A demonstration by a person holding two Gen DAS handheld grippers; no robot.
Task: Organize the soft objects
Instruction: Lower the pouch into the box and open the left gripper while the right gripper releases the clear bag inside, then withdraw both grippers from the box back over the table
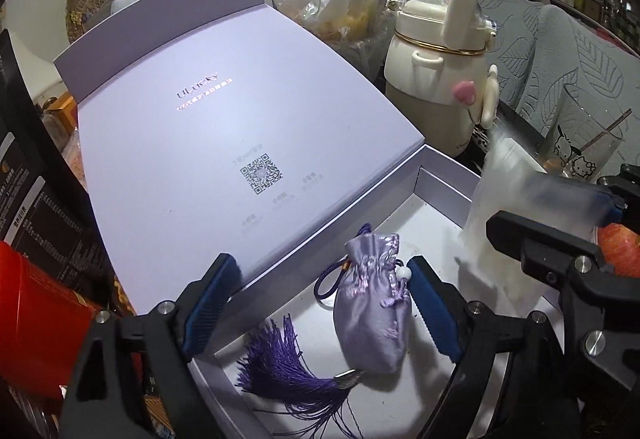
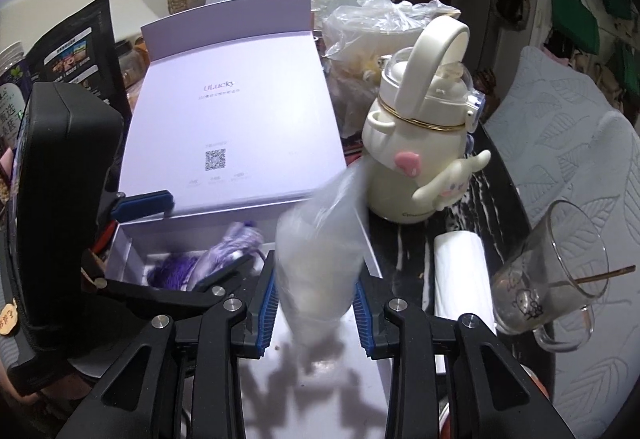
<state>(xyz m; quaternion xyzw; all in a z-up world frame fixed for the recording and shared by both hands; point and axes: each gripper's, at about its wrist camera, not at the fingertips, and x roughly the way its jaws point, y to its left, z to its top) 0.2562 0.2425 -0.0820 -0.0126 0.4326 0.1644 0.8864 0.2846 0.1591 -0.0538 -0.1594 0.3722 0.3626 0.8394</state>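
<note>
Left wrist: left gripper (image 1: 324, 303) jaws wide open, straddling the lilac satin pouch (image 1: 370, 303) in the box tray (image 1: 440, 175) near its front edge; right pad seems to brush it, no grip. Keep the tassel (image 1: 288, 371) inside.
Right wrist: right gripper (image 2: 316, 313) jaws clamped on the clear plastic bag (image 2: 320, 263); lower it fully into the tray before releasing.

The pouch (image 1: 372, 299) is glossy lilac satin cloth; its tassel (image 1: 288, 371), at seven o'clock, is silky thread. The box (image 1: 224, 143) looks like smooth matt card. At two o'clock, the bag (image 2: 316, 275) is translucent, soft plastic film.
</note>
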